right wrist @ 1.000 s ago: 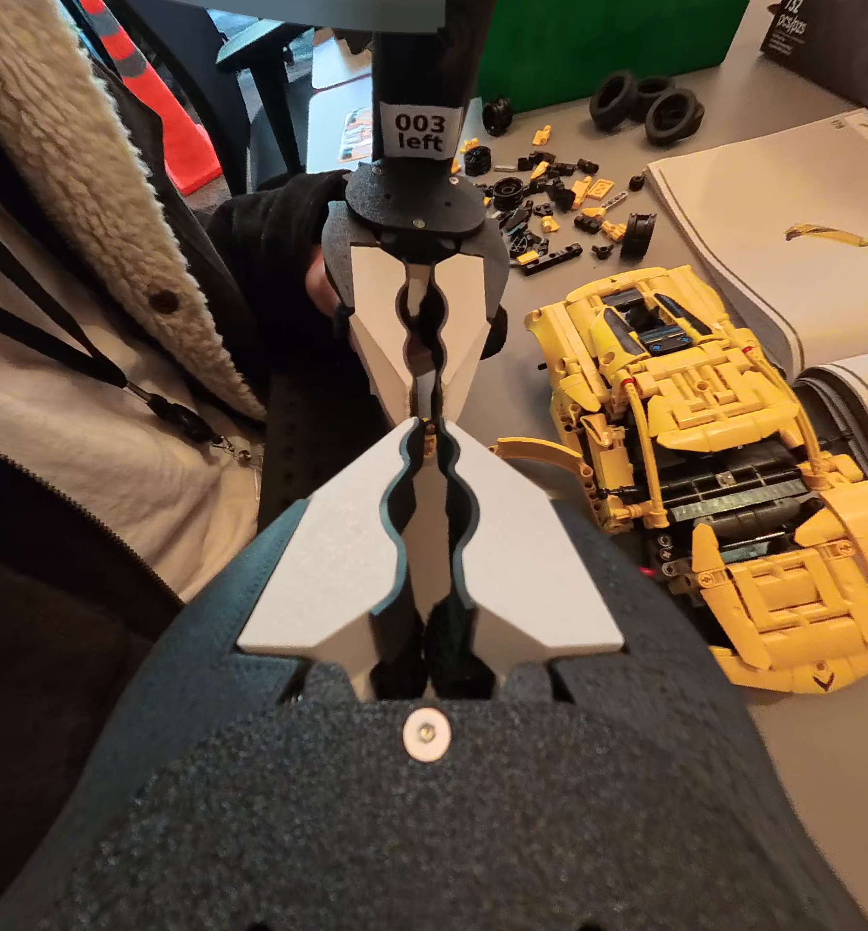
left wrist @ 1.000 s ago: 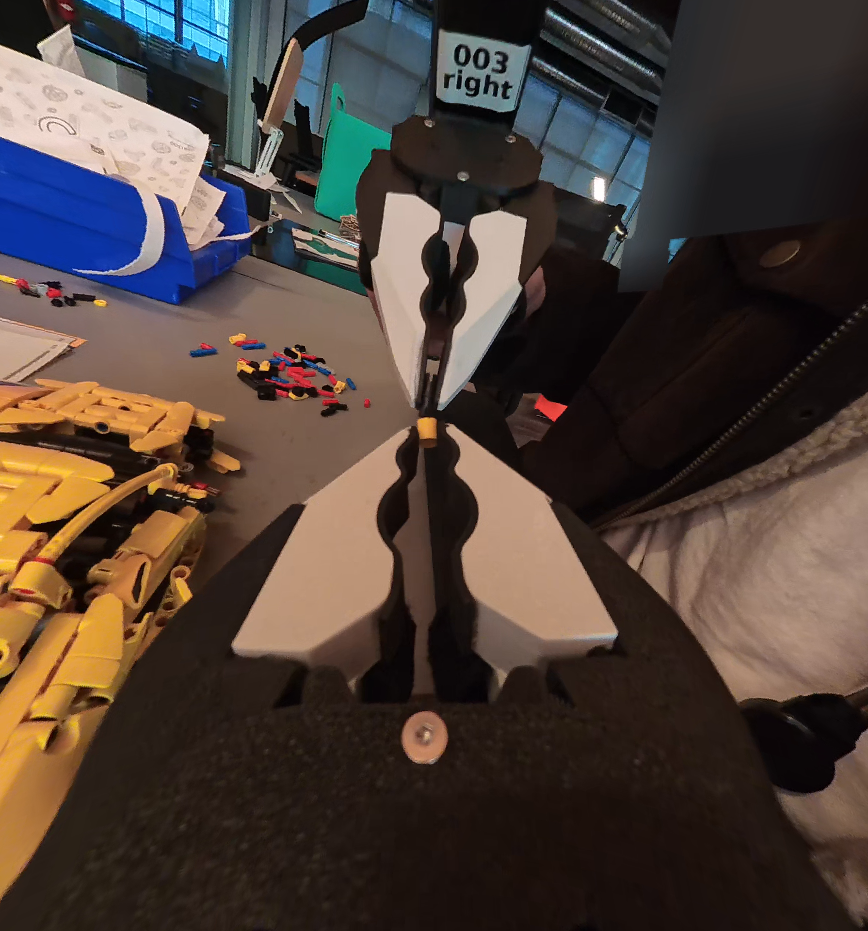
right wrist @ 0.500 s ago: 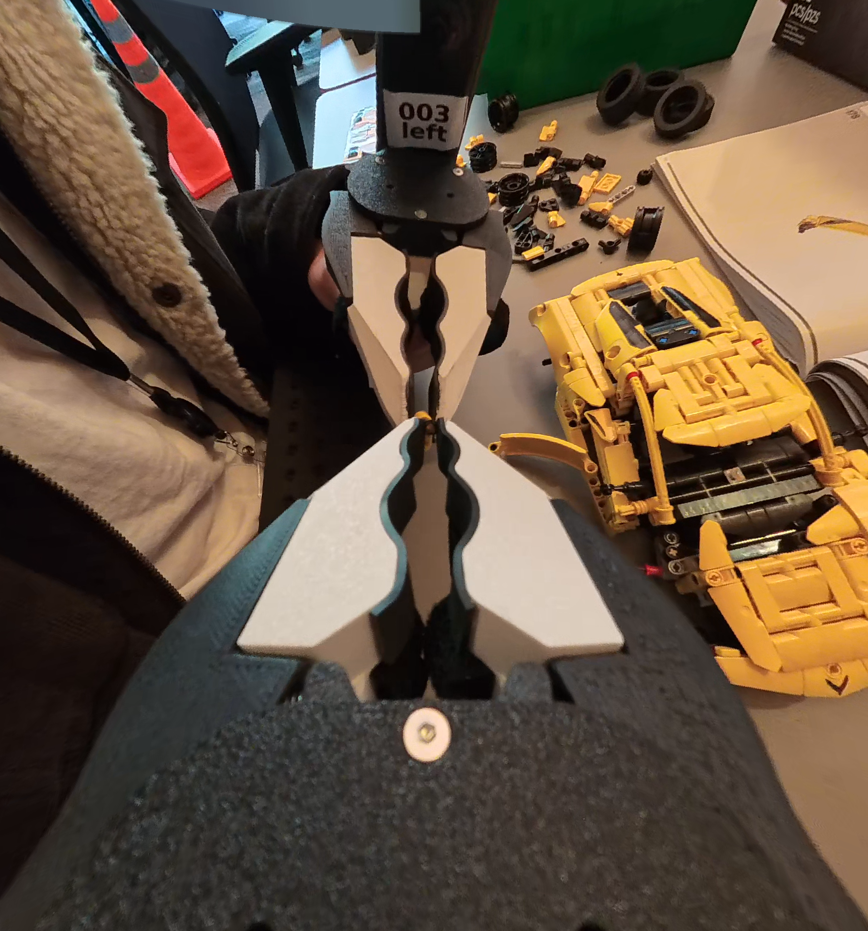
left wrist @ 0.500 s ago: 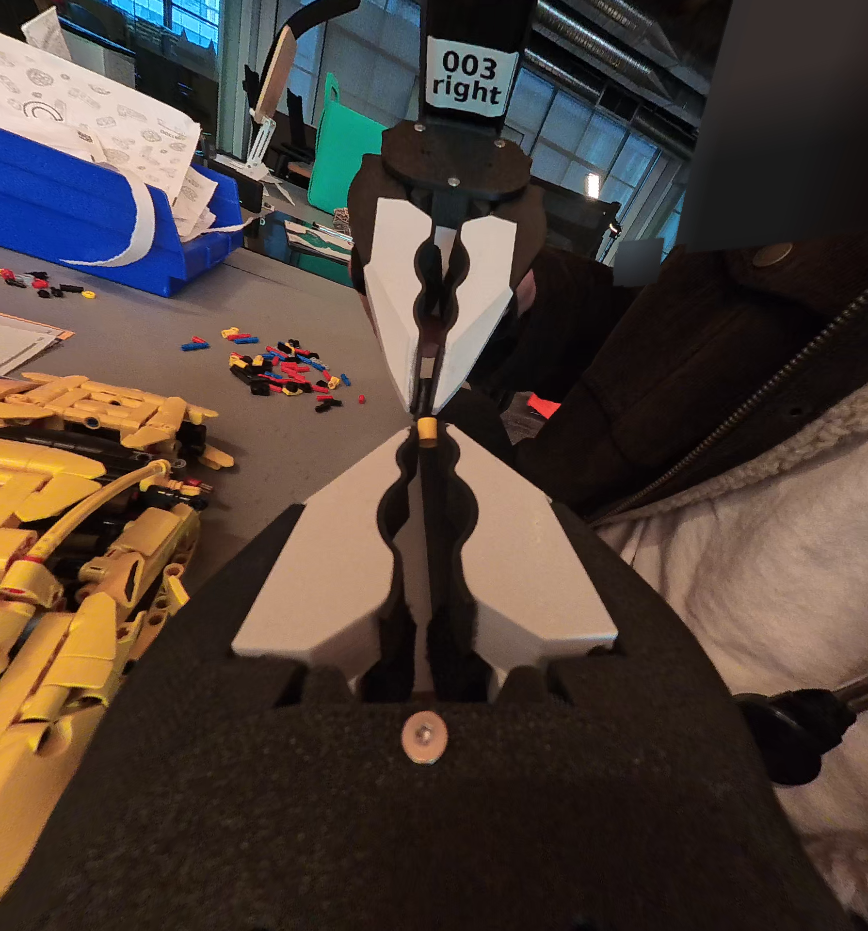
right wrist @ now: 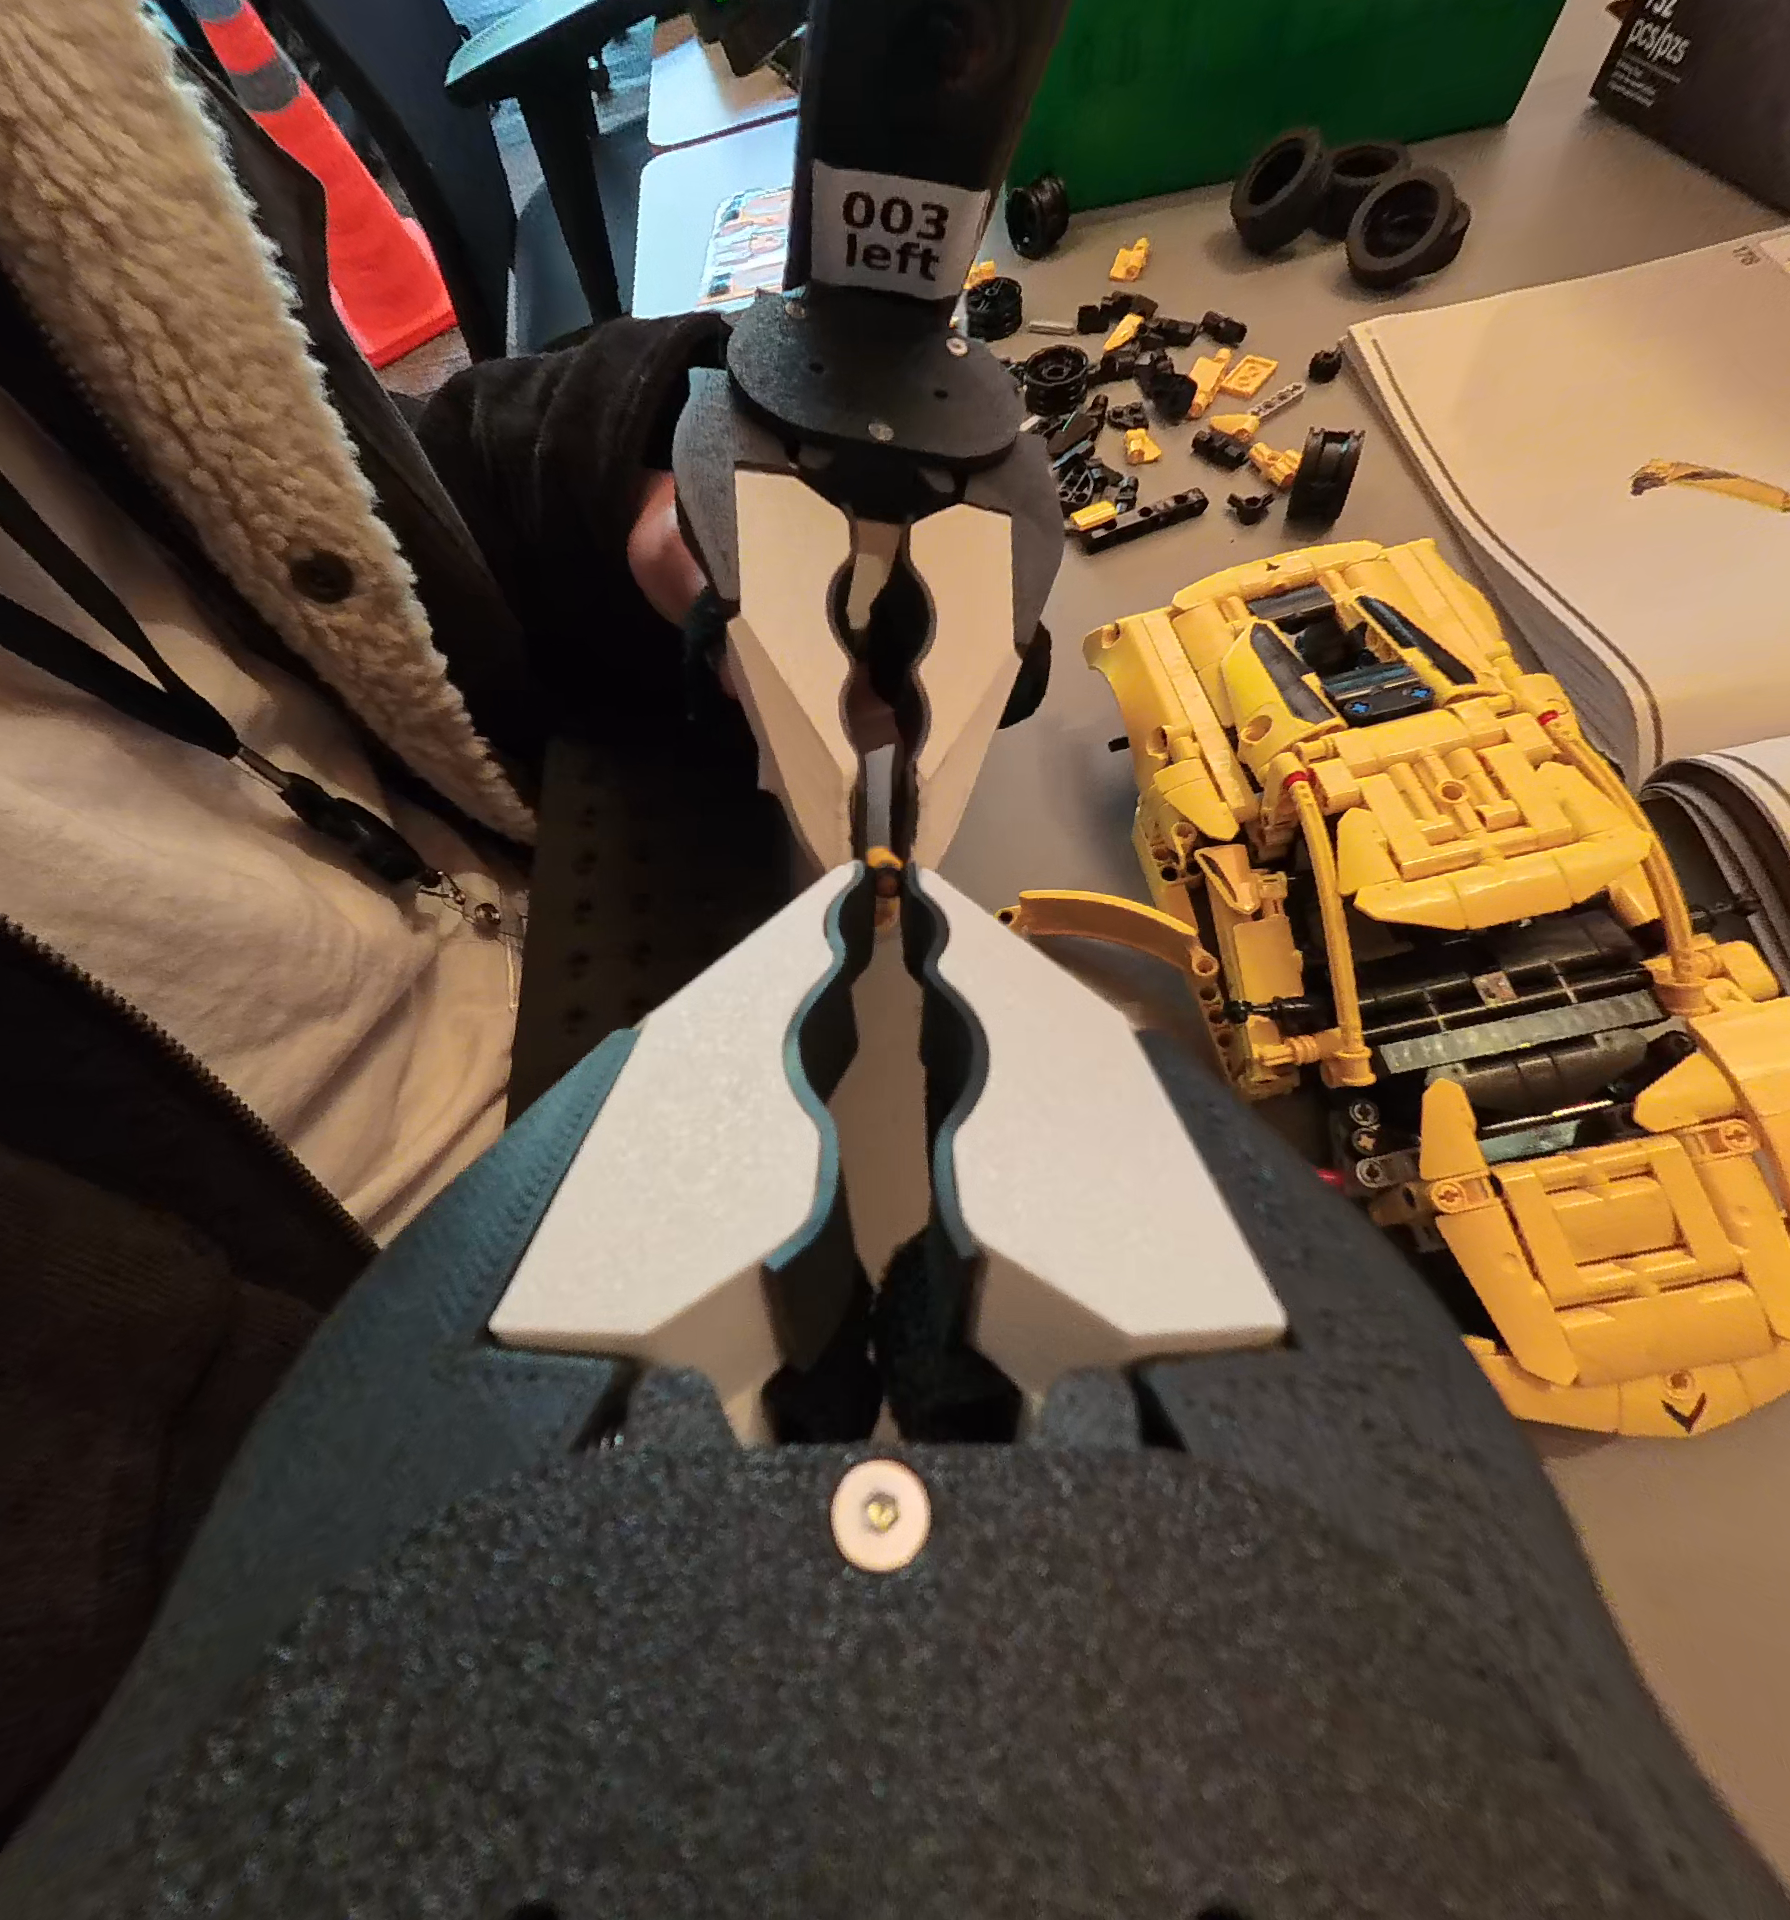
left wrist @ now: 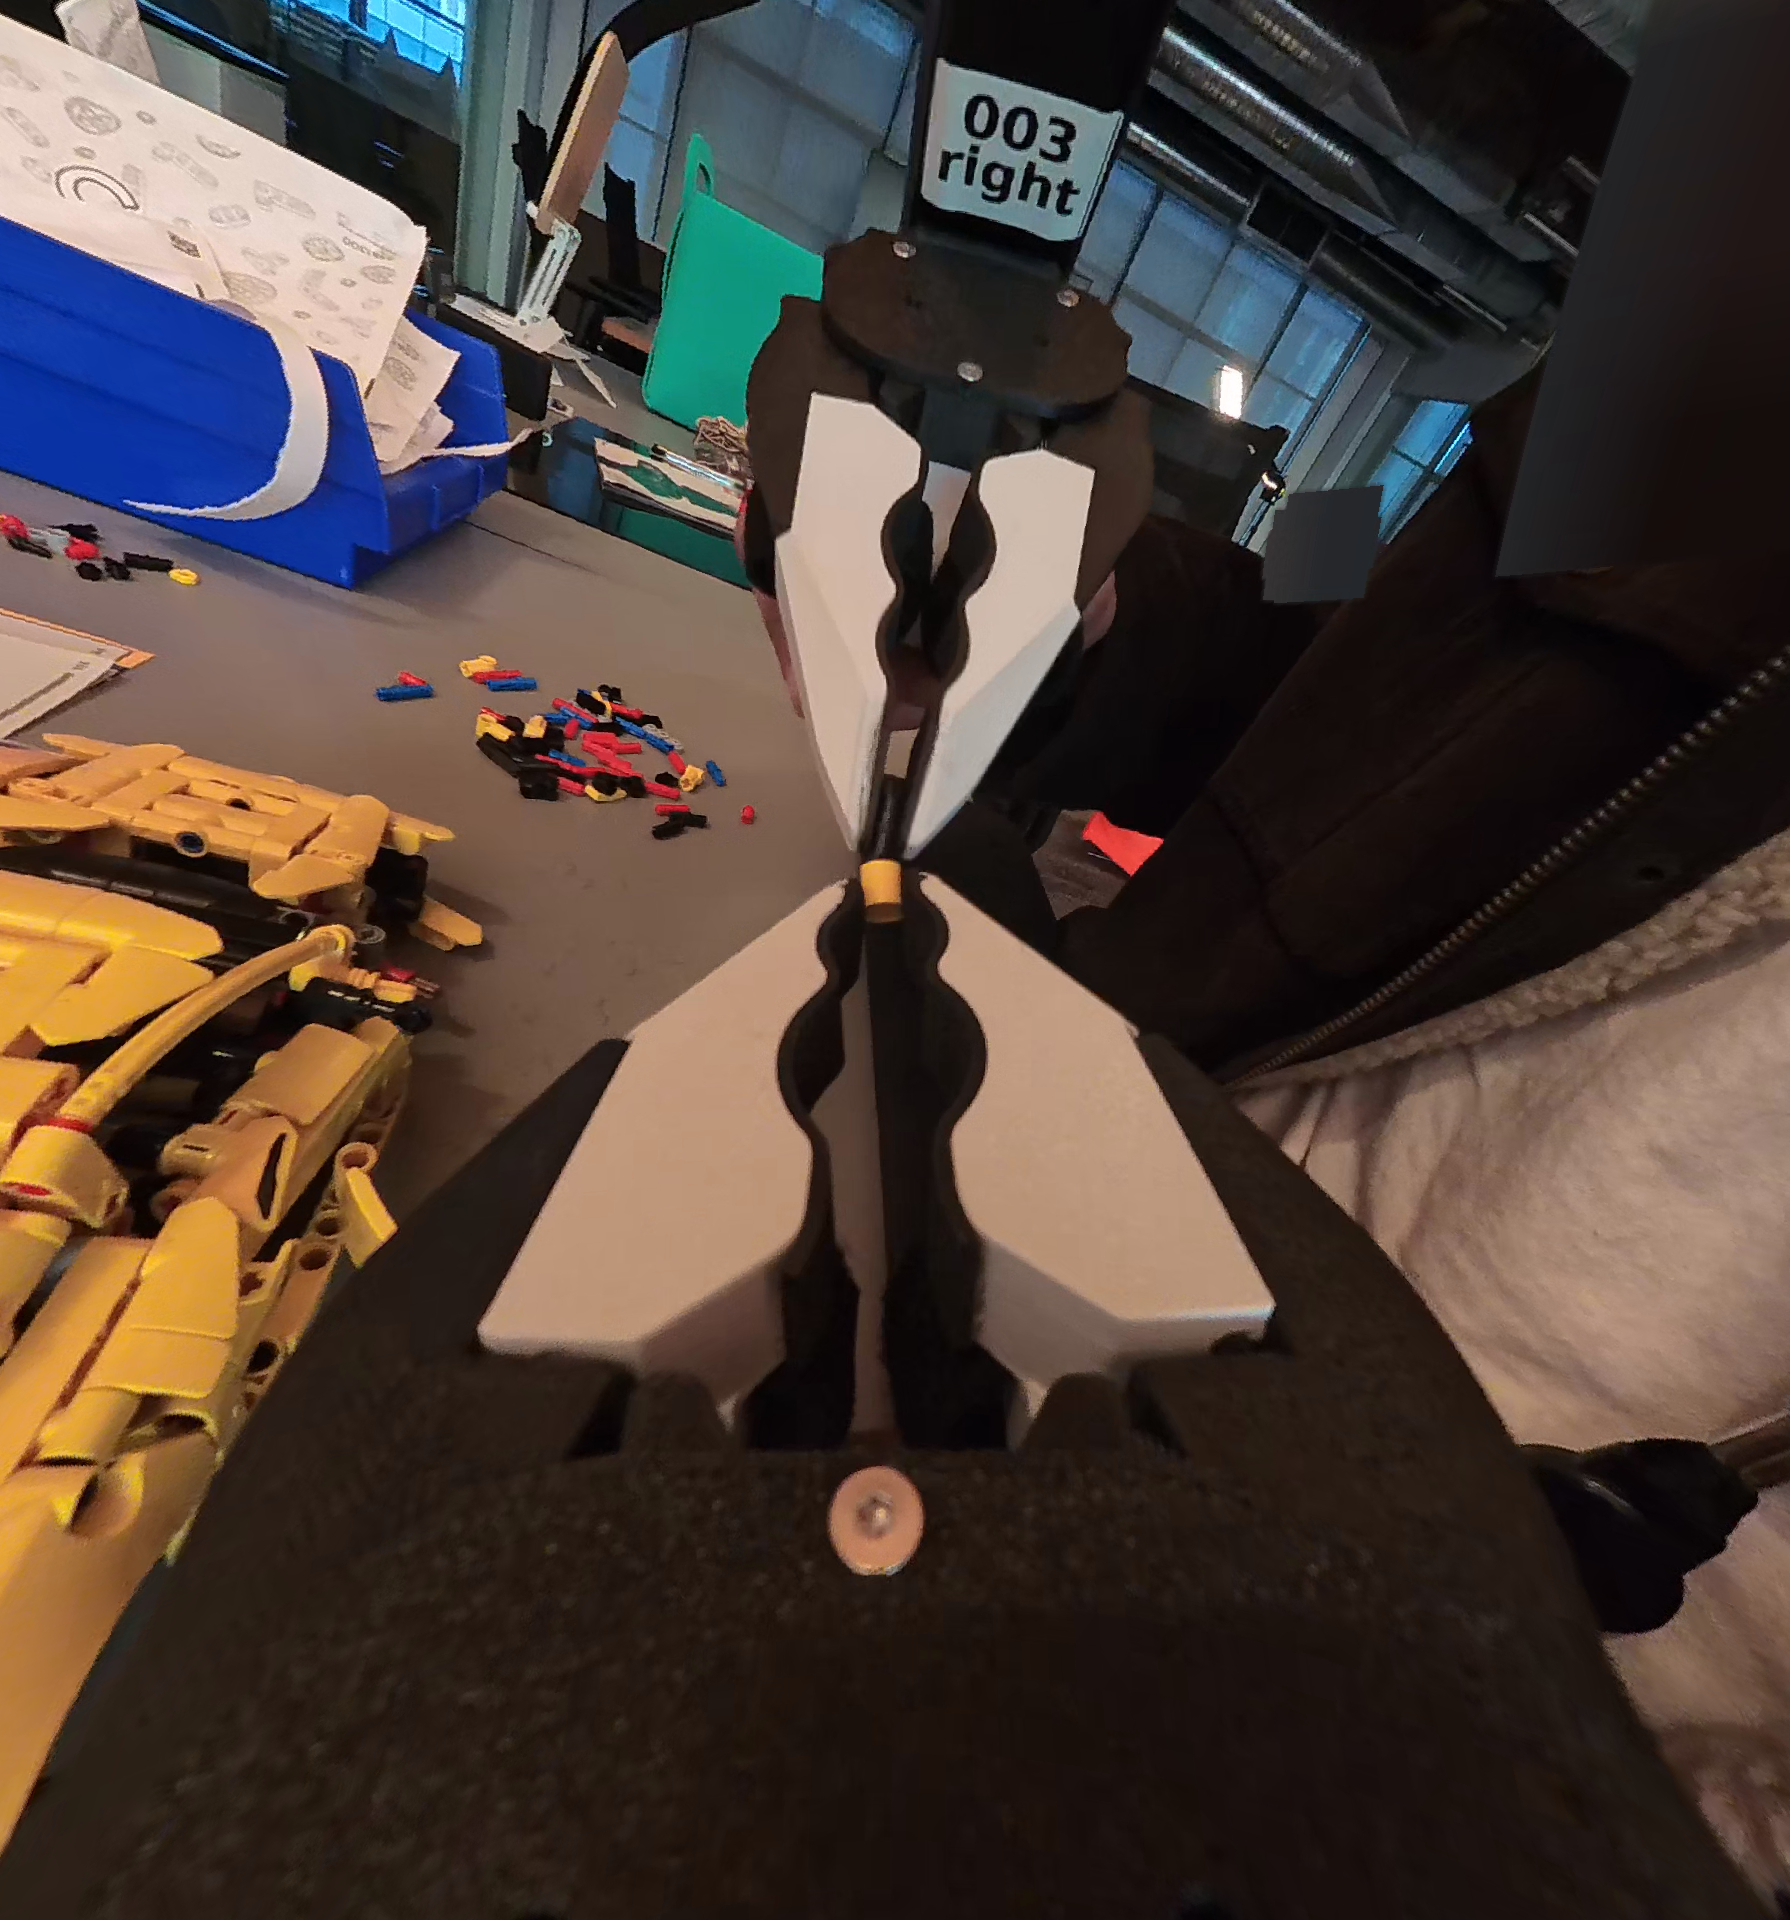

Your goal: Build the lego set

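Yellow bush (left wrist: 880,891), a small collar, sits clamped at the tip of the left gripper (left wrist: 878,896), whose fingers are closed on it. Facing it tip to tip, the right gripper (right wrist: 883,883) is clenched on a thin dark pin (left wrist: 883,821) that points into the collar. Both tools are held in the air in front of the person's jacket (left wrist: 1493,1143), probably because two such tiny parts align more easily nose to nose than on the table (left wrist: 600,935). Left of the left gripper lies the half-built yellow car (right wrist: 1473,997), near the open instruction book (right wrist: 1618,499). Farther off, loose pins (left wrist: 600,748) form a small heap beside a blue bin (left wrist: 143,416); tyres (right wrist: 1348,208) wait beyond the car. Judged from this, the joined piece goes onto the car afterwards.
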`<action>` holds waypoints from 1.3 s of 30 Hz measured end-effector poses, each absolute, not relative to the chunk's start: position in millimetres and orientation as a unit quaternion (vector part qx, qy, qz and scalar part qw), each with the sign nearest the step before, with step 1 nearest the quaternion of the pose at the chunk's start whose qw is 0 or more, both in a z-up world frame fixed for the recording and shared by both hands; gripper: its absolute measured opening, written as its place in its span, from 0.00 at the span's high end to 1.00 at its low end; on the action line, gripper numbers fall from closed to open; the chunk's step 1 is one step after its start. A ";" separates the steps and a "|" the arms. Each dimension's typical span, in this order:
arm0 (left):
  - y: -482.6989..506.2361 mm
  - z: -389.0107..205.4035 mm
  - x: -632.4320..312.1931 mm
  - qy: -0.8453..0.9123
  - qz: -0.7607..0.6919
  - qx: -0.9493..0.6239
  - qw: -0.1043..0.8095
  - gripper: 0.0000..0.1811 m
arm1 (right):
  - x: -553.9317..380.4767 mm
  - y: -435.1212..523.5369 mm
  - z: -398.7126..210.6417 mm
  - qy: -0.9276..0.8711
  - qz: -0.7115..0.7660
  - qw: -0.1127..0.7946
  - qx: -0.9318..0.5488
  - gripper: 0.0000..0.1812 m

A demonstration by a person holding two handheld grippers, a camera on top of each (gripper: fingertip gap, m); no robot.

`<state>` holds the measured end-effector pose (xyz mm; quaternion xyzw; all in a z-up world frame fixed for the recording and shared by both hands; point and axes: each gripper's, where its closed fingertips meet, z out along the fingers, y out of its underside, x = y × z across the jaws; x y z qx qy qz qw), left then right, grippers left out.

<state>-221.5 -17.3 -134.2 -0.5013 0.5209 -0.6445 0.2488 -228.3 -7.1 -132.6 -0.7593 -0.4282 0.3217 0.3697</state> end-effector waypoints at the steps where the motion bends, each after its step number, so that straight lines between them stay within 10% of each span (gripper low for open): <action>1: -17.1 -134.6 -221.4 0.522 -0.643 -0.502 0.250 0.96 | -228.8 -6.8 -132.8 -0.428 0.321 0.371 -0.759 0.98; 39: -11.7 -146.6 -215.3 0.545 -0.593 -0.528 0.270 0.96 | -226.7 -1.4 -144.8 -0.398 0.352 0.323 -0.783 0.98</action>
